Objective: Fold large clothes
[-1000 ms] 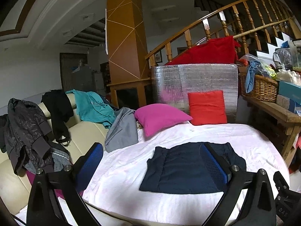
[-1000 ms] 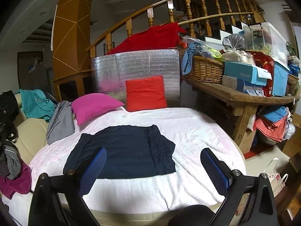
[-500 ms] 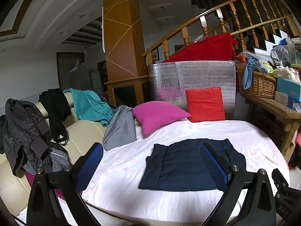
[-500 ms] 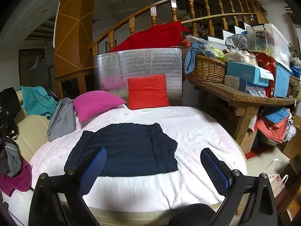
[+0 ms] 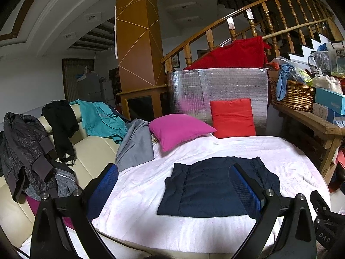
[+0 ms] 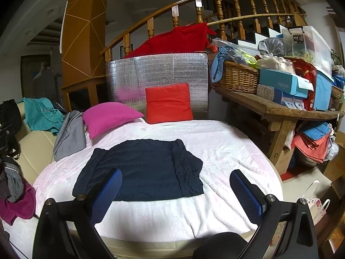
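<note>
A dark navy garment (image 5: 207, 185) (image 6: 146, 170) lies folded into a rough rectangle on the white-covered round surface (image 5: 280, 155) (image 6: 226, 151). My left gripper (image 5: 175, 185) hangs open above the near left of the surface, its blue pads empty. My right gripper (image 6: 175, 187) is open too, held back over the near edge with nothing between its fingers. Neither one touches the garment.
A magenta pillow (image 5: 179, 129) and a red cushion (image 5: 232, 117) sit at the back. Grey, teal and black clothes (image 5: 99, 118) hang over a cream sofa (image 5: 92, 149) on the left. A cluttered wooden bench (image 6: 280, 108) with a wicker basket (image 6: 237, 77) stands right.
Both views have shifted slightly, as the grippers drift a little. The navy garment lies as before and both grippers stay open.
</note>
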The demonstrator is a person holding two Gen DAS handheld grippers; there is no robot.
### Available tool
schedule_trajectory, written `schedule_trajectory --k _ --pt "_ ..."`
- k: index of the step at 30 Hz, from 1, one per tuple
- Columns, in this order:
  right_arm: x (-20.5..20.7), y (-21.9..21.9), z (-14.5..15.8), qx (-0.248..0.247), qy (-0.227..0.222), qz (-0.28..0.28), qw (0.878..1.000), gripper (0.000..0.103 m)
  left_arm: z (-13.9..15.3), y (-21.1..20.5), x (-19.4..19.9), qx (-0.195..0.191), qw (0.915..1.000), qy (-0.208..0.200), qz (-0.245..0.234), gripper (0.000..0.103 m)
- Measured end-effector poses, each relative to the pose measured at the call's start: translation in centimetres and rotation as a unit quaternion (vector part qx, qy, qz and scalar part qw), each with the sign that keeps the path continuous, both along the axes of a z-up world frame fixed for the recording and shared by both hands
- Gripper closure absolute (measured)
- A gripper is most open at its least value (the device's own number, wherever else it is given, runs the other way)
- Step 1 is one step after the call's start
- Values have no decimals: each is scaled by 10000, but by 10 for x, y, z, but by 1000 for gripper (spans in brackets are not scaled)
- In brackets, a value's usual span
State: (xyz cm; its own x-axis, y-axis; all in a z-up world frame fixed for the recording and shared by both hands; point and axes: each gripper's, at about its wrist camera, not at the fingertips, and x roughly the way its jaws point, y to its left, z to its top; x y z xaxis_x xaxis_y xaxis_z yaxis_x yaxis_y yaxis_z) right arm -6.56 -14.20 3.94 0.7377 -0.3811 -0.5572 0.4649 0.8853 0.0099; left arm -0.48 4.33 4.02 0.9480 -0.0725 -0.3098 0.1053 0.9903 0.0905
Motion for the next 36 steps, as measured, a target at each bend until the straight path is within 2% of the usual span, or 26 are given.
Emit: schedule_trajectory --k 36 --pt "8 17 4 -143 76 149 9998 1 -2 12 0 -172 9998 48 -111 1"
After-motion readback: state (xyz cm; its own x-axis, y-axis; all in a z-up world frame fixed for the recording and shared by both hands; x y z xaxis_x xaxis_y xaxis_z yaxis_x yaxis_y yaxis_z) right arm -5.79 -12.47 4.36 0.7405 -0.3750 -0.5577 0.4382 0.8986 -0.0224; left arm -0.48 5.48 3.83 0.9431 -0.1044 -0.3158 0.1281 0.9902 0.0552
